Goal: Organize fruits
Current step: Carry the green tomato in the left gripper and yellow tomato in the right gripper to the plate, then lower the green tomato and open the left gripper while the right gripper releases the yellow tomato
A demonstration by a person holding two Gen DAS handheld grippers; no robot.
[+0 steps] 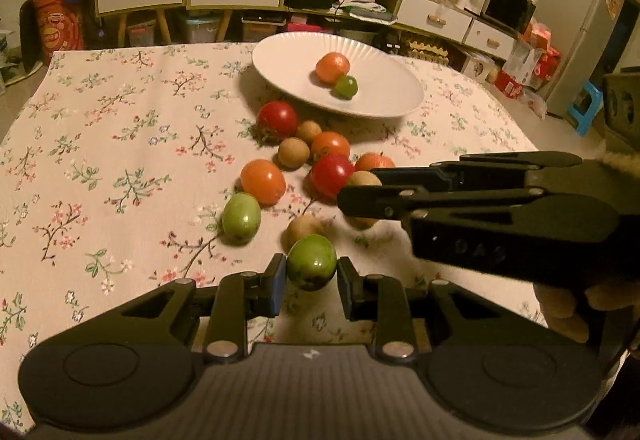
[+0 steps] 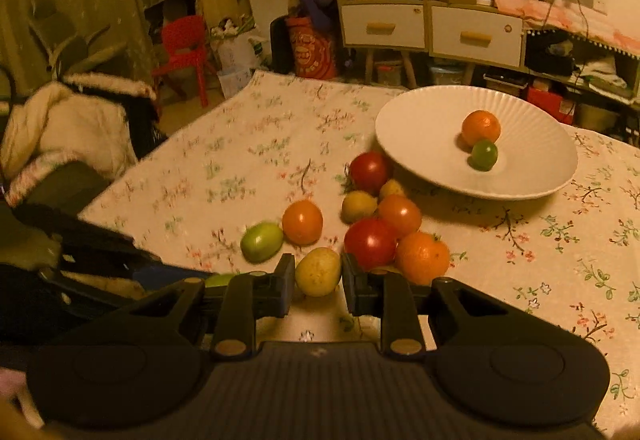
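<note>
**Two grippers, each with a fruit**

The left gripper (image 1: 311, 276) is closed tight on a round green fruit (image 1: 312, 262). Its two pads press on the fruit's sides, just above the flowery tablecloth (image 1: 120, 144).

The right gripper (image 2: 318, 276) is closed on a small yellow-brown fruit (image 2: 318, 271). In the left view this gripper comes in from the right side, over the heap of fruit.

A white plate (image 1: 280, 60) sits at the far side of the table. On it lie an orange fruit (image 1: 332, 67) and a little green fruit (image 1: 346, 86), touching each other.

The other fruits lie on the cloth between the plate and the grippers. There are two red ones (image 1: 277, 119), some orange ones (image 1: 263, 181), a few small brown ones (image 1: 293, 152) and one more green one (image 1: 241, 218). Most sit close together in a bunch.

A furry white sleeve (image 2: 68, 120) shows at the left of the right view.
</note>
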